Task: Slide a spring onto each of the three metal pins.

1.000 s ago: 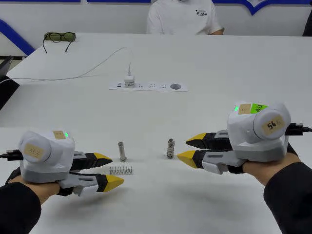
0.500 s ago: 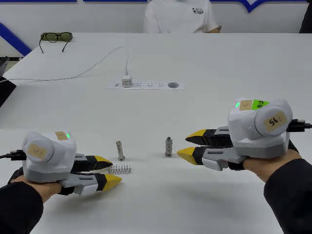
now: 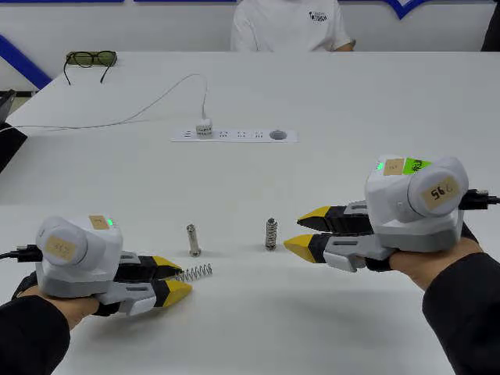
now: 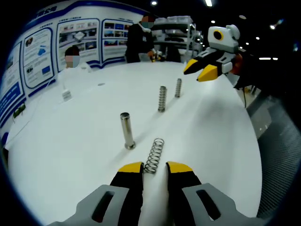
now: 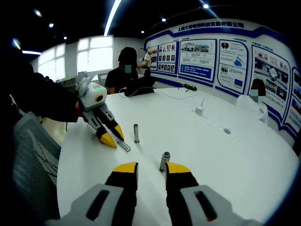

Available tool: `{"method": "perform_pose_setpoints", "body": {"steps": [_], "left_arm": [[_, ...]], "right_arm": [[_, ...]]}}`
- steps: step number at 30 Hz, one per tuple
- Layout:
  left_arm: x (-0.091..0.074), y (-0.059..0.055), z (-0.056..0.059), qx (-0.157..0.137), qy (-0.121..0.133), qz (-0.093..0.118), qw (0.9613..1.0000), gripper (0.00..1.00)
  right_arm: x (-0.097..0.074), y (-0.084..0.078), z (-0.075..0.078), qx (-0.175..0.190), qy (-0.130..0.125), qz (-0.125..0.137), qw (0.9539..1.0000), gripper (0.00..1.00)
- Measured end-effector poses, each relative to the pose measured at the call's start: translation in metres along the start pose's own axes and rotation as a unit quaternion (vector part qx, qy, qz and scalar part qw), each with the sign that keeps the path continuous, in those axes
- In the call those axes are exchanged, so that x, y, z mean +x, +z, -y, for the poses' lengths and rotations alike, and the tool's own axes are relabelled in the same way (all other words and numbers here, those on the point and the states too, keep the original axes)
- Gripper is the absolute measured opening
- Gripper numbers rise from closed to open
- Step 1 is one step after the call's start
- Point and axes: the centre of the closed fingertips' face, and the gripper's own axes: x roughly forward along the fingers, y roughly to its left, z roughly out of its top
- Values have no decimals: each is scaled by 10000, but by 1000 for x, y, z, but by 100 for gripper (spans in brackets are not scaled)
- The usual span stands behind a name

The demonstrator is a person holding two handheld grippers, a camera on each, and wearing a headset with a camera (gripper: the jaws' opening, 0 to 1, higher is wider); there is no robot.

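Left tool (image 4: 154,165) straddles spring (image 4: 154,151) (grip unclear) | right tool (image 5: 151,167) released | white table (image 3: 367,101), poster wall (image 5: 207,49)

White table (image 3: 351,101), power strip (image 3: 234,135), cable (image 3: 109,124), glasses (image 3: 91,58), bare pin (image 3: 191,239), pin wearing a spring (image 3: 271,233), loose spring (image 3: 194,273)

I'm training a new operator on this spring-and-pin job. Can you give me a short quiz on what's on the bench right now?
1. True or false: the pin nearest the left gripper already carries a spring.
2. The loose spring lies: A) on the table, one end between the left gripper's tips; B) slid onto a pin; C) hanging off the table edge.
3. Fill in: in the left gripper view, ___ pins already wear springs.
Key: 1 false; 2 A; 3 two, the middle pin and the far pin.
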Motion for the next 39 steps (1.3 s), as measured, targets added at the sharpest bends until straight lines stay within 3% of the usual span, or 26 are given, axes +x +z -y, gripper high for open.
{"method": "perform_pose_setpoints", "body": {"steps": [16,26,29,39], "left_arm": [[0,2,0,190,43,-27,9998,11],[-2,10,11,281,-100,53,9995,10],[-2,16,15,338,-187,107,9992,10],[0,51,42,719,-536,378,9953,10]], "right_arm": [[1,1,-3,-41,45,12,10000,24],[3,3,-12,-106,188,6,9998,24],[4,3,-14,-119,234,1,9997,24],[5,3,-26,-187,457,-1,9988,24]]}}
